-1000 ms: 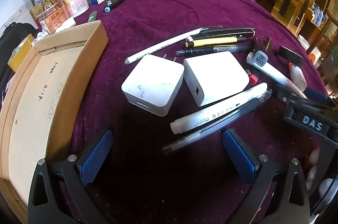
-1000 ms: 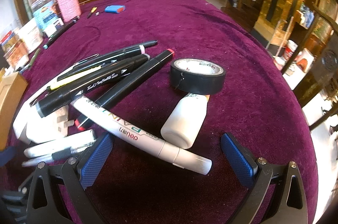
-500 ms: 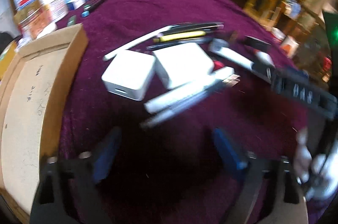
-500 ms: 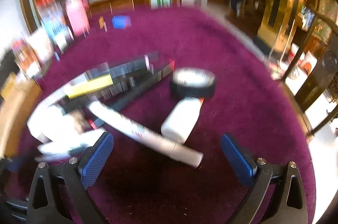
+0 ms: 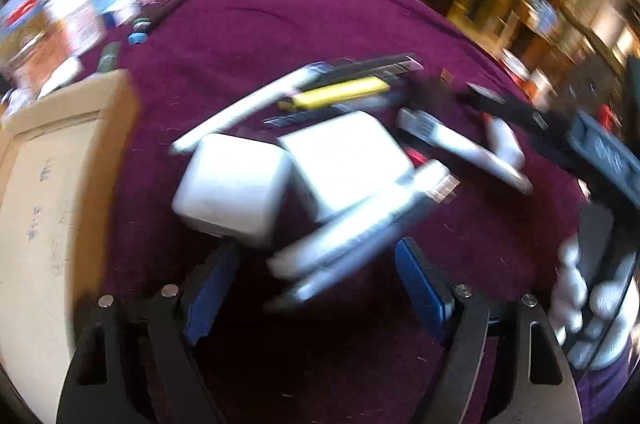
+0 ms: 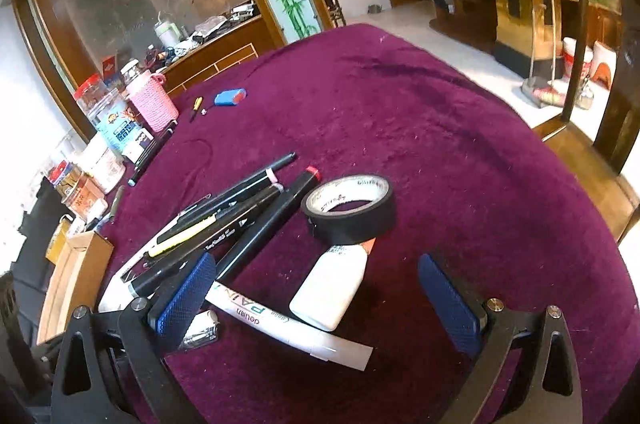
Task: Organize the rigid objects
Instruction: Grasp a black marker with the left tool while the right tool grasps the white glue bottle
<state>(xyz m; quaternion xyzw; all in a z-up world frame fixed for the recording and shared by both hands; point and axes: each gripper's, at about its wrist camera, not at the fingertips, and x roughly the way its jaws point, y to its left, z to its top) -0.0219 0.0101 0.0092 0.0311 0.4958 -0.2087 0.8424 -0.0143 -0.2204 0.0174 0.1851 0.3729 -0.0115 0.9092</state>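
Left wrist view: my left tongs (image 5: 316, 288) gape, blurred pens (image 5: 352, 244) between unpressed pads; my right tongs (image 6: 316, 300) spread empty around the white bottle (image 6: 330, 290) beside black tape (image 6: 350, 210).

The left gripper (image 5: 316, 288) has narrower jaws than a second ago, and the two white pens (image 5: 360, 228) now lie between its blue pads at lower centre. In the right wrist view, the black tape roll (image 6: 349, 210) and white bottle (image 6: 330, 290) sit lower.
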